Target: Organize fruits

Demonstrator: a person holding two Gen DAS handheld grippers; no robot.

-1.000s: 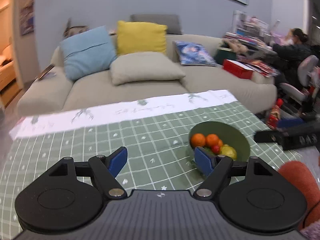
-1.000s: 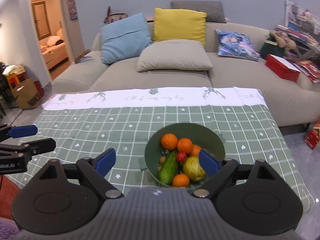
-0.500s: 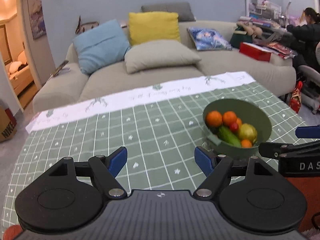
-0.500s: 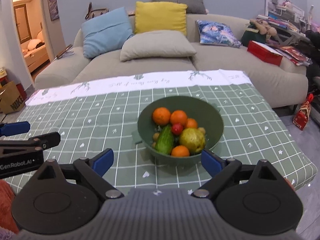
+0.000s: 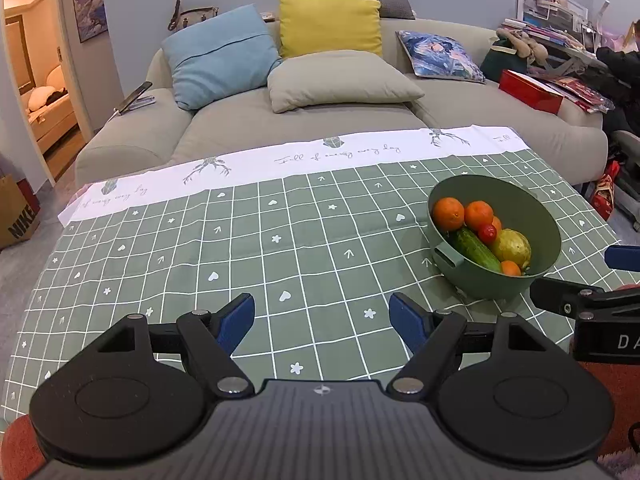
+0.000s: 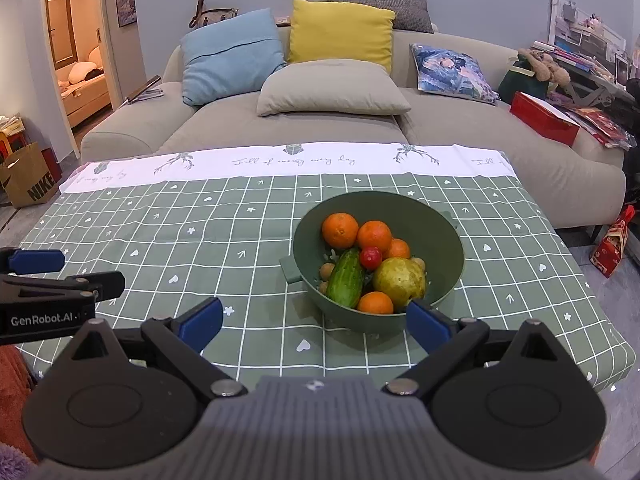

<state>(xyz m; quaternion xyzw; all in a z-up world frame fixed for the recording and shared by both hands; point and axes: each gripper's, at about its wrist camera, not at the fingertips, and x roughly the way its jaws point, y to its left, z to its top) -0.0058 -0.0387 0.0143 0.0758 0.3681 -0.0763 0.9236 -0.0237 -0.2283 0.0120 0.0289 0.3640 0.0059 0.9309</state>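
Bowl (image 6: pixel 440 232) nearer on checked tablecloth (image 6: pixel 200 240)

A home living room: cushioned sofa (image 6: pixel 360 120), clothed table (image 6: pixel 240 232).

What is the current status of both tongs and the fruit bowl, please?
Left tongs open, empty. Right tongs open, empty, facing bowl. Fruit and cucumber all in bowl. Nothing blocking.

Bare tablecloth (image 5: pixel 280 264) left of bowl (image 6: pixel 448 240), fruit heaped inside
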